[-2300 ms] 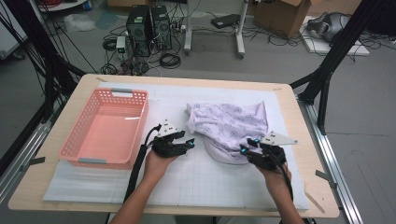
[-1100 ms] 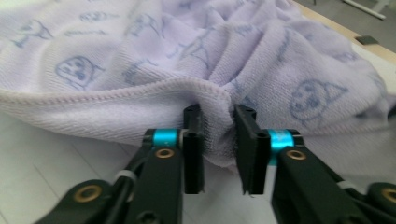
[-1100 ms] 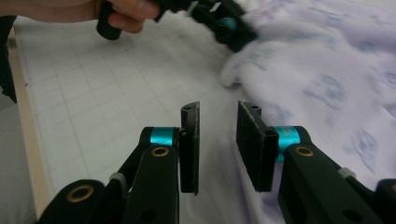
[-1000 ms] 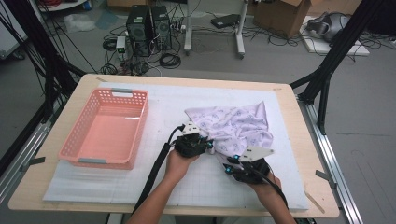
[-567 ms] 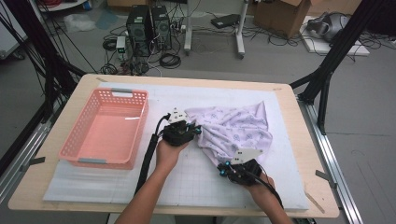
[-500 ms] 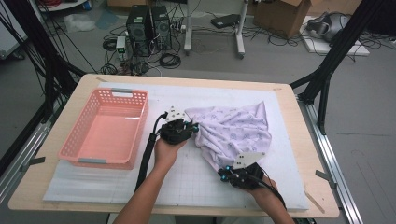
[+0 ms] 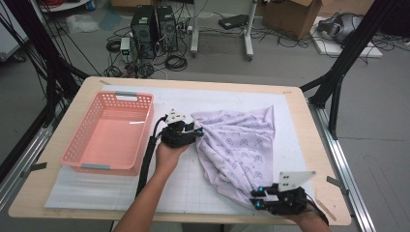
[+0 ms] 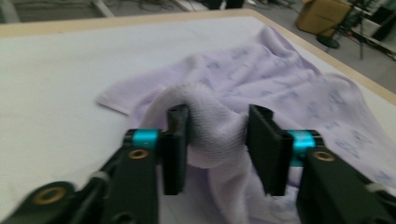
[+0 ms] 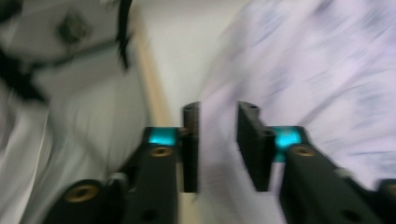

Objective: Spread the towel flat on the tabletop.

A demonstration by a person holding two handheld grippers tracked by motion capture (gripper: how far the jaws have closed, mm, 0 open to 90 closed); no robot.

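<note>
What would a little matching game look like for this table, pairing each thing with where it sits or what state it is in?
Things:
1. pink plastic lattice basket
2. lilac patterned cloth garment
3. left tongs
4. right tongs

States or places:
A. spread out on the white mat
B. at the near table edge, pinching the cloth's near corner
C. on the table's left side, nothing inside
D. beside the basket, closed on a bunched fold of cloth

Pairs: 1-C, 2-A, 3-D, 4-B
</note>
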